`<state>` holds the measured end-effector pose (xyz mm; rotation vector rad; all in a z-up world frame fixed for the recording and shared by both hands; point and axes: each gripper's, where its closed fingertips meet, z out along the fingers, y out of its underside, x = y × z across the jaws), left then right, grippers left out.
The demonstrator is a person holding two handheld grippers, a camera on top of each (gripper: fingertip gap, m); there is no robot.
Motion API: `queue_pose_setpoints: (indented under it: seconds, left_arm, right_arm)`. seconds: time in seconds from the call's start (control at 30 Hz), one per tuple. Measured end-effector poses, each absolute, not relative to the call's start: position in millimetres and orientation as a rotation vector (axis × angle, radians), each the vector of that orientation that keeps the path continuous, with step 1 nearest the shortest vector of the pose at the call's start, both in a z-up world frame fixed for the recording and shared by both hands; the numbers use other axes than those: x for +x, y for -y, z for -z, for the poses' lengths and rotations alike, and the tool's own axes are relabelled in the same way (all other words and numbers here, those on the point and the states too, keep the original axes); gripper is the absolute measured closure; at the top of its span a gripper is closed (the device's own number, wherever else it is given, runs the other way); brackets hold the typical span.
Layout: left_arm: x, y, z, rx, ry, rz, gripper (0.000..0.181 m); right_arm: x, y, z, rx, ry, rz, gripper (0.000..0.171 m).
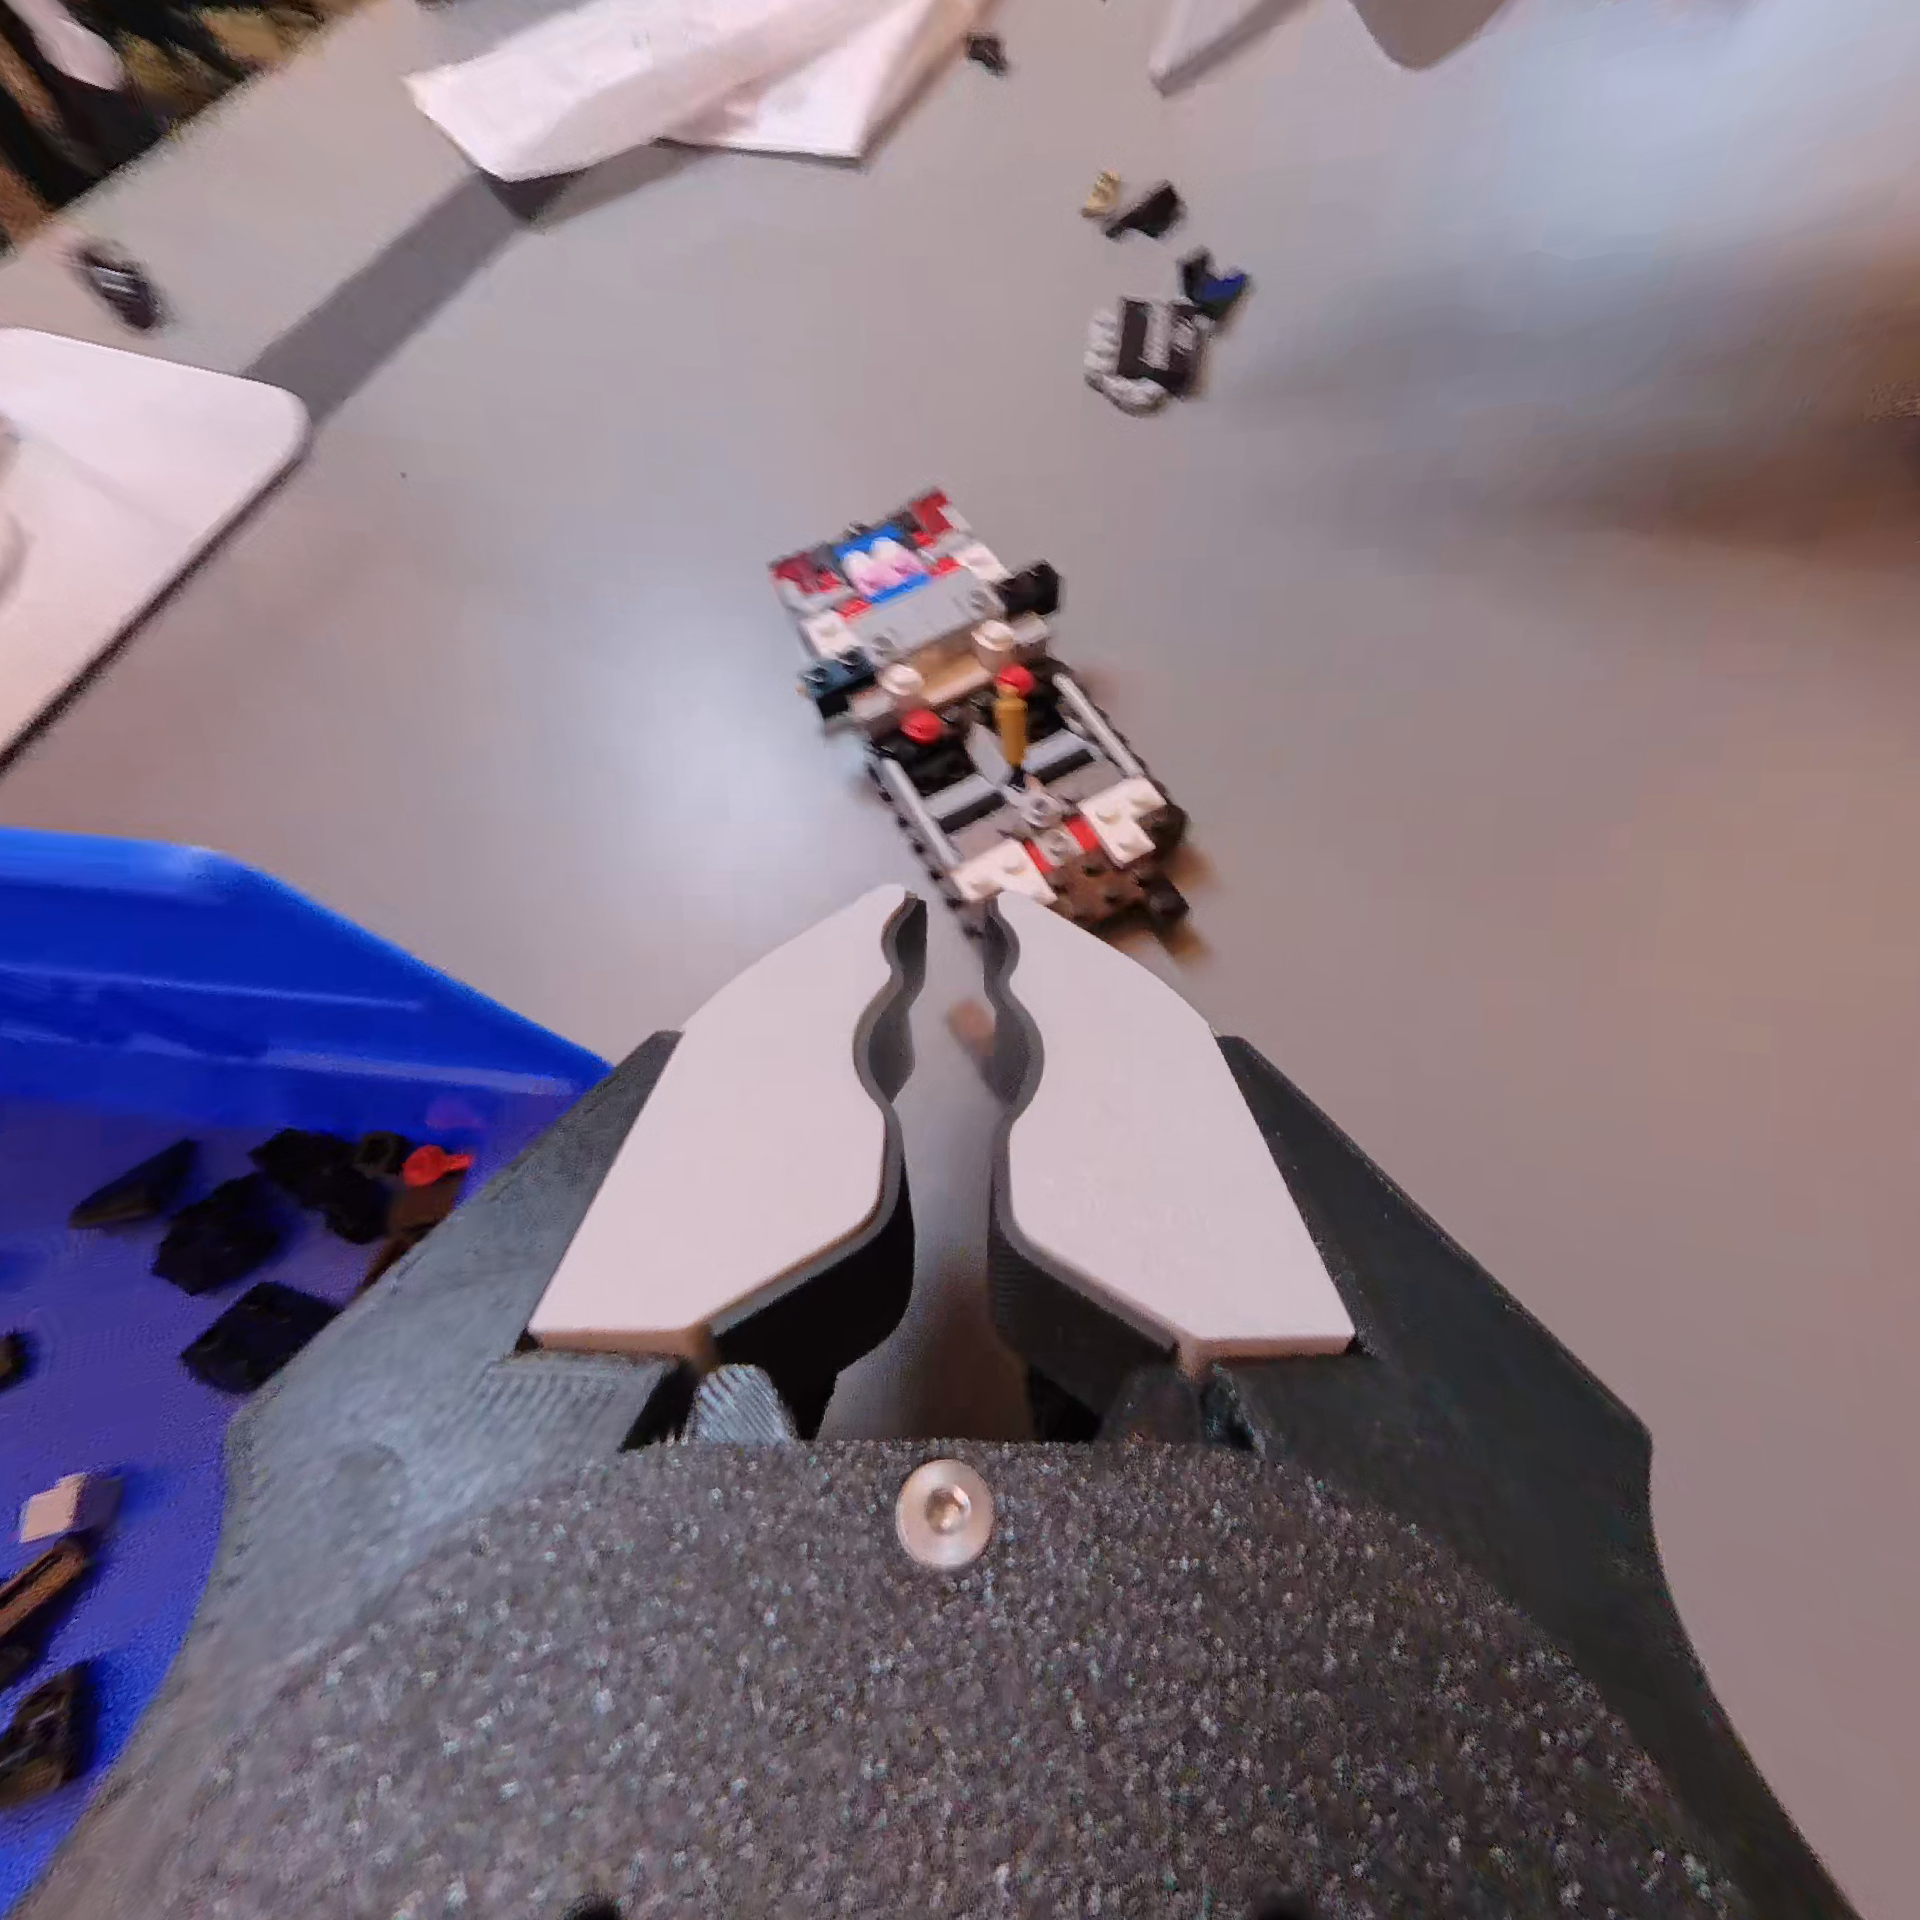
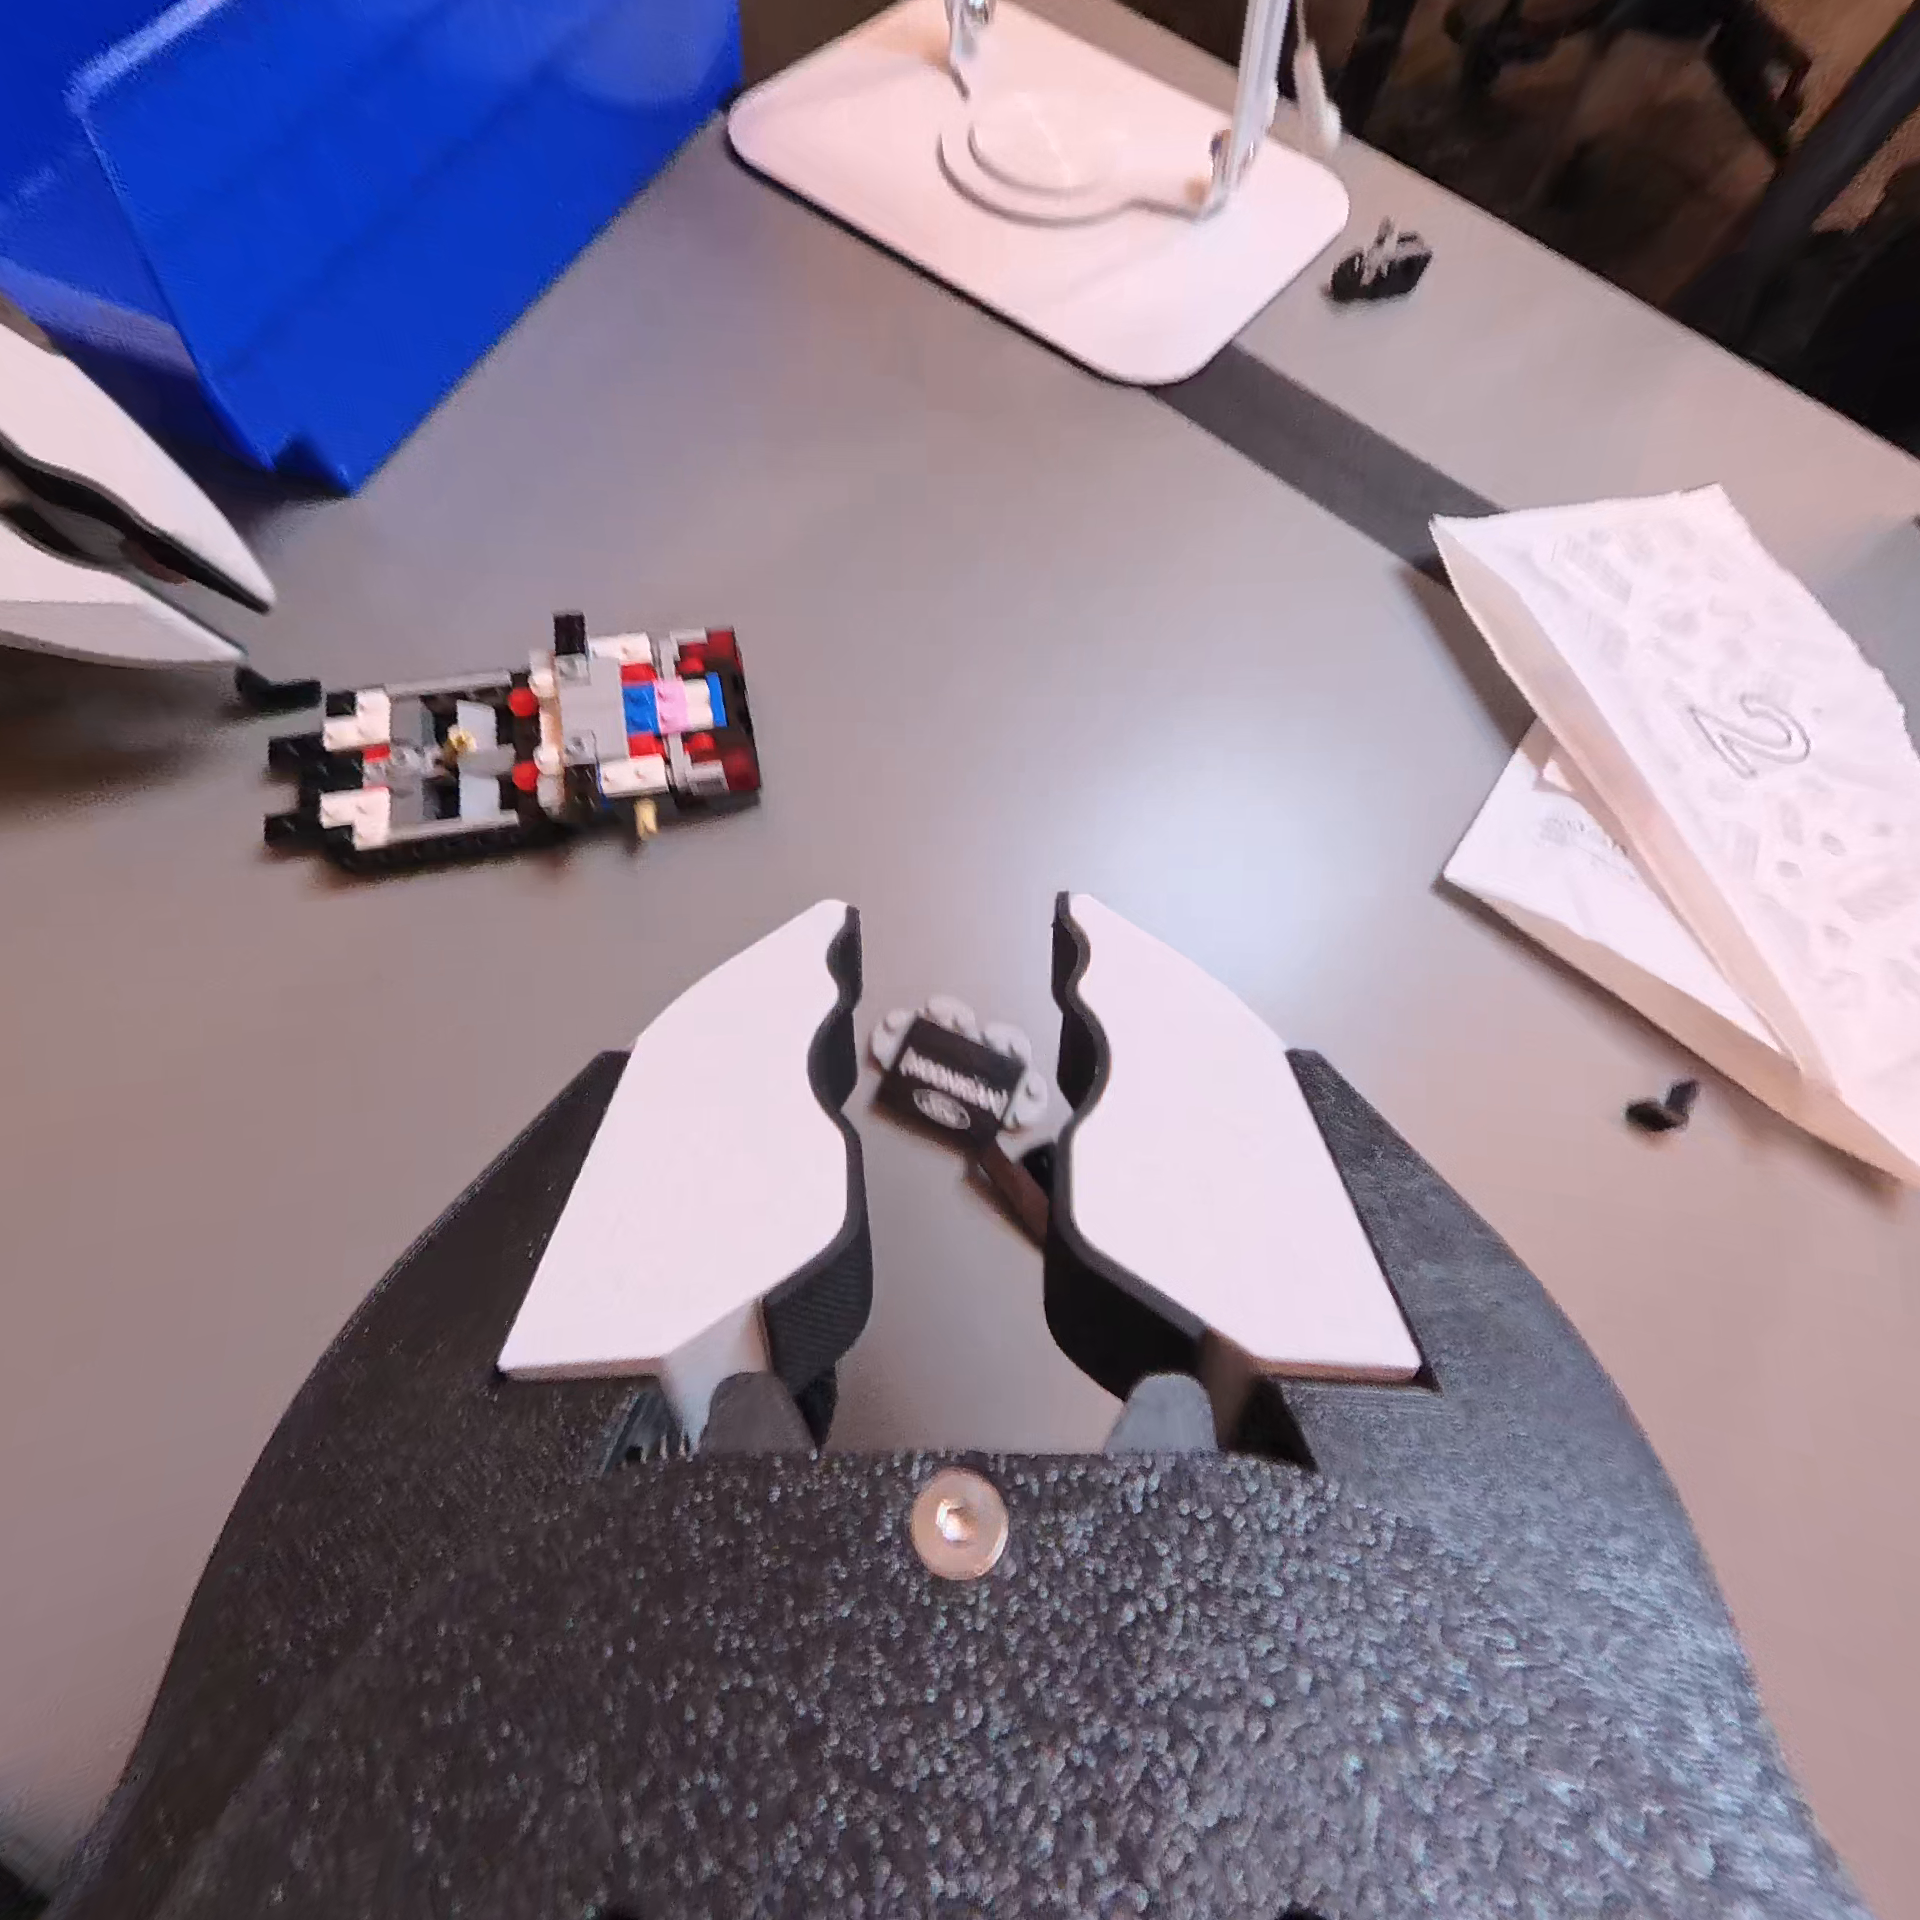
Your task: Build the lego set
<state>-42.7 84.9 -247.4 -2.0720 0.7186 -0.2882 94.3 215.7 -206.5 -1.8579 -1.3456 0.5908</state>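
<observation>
My left claw [image 1: 954, 914] hangs above the grey table [image 1: 1455, 935] with its fingers drawn close, a narrow slit between the tips and nothing gripped. Just past the tips lies a half-built toy brick car [image 1: 977, 717], its near end almost under them. A blue bin [image 1: 260, 987] of dark loose bricks [image 1: 239, 1236] crowds my left side; to the right the table lies bare.

My right claw [image 2: 956, 914] stands apart and holds nothing. Between its fingers, lying on the table, sits a small black tile on a grey plate [image 2: 956, 1070]; it bears white lettering. Bare table lies ahead of the tips. The white lamp base [image 2: 1049, 208] stands far ahead, and white paper bags [image 2: 1704, 800], one marked by hand, lie near the right edge.
</observation>
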Motion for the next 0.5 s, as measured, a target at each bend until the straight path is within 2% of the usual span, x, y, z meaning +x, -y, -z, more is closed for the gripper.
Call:
queue_pose_setpoints:
  seconds: [0.27, 0.5]
  left_arm:
    - [-25.1, -75.2, 262.9, -2.066, -0.918, 0.218, 0.167]
    - [-27.1, -79.0, 253.2, -2.014, -0.891, 0.206, 0.171]
  right_arm:
    - [146.2, -212.3, 263.0, -2.078, 1.587, -0.326, 0.134]
    - [144.9, -221.8, 273.5, -2.09, 1.562, -0.324, 0.134]
